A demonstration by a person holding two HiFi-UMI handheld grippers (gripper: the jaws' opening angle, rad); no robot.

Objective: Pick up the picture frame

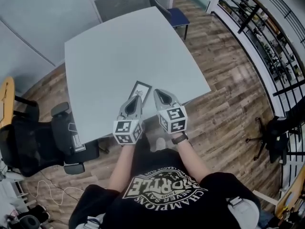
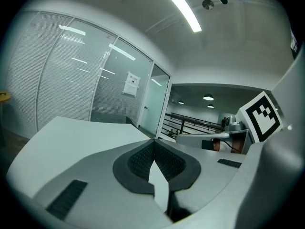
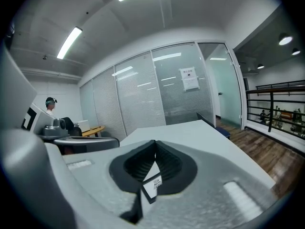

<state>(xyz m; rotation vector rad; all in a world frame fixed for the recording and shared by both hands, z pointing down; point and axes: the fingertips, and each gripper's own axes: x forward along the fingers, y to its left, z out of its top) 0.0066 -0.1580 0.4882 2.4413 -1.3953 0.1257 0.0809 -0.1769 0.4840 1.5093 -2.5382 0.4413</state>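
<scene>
A small picture frame [image 1: 141, 88] with a dark border and white inside lies flat on the pale grey table [image 1: 119, 51], near its front edge. My left gripper [image 1: 137, 99] hovers just short of the frame's near end, jaws shut and empty. My right gripper [image 1: 159, 94] is beside the frame's right edge, also shut with nothing in it. In the right gripper view the pads meet [image 3: 155, 146], and a corner of the frame [image 3: 153, 186] shows below them. In the left gripper view the pads are closed [image 2: 153, 146] over the pale table [image 2: 71, 132].
A blue chair [image 1: 174, 15] stands at the table's far corner. A black office chair [image 1: 33, 142] is at the left of the table. A black railing [image 1: 267, 37] runs along the right, over wooden floor [image 1: 228, 104]. Glass partitions [image 3: 157, 89] stand beyond the table.
</scene>
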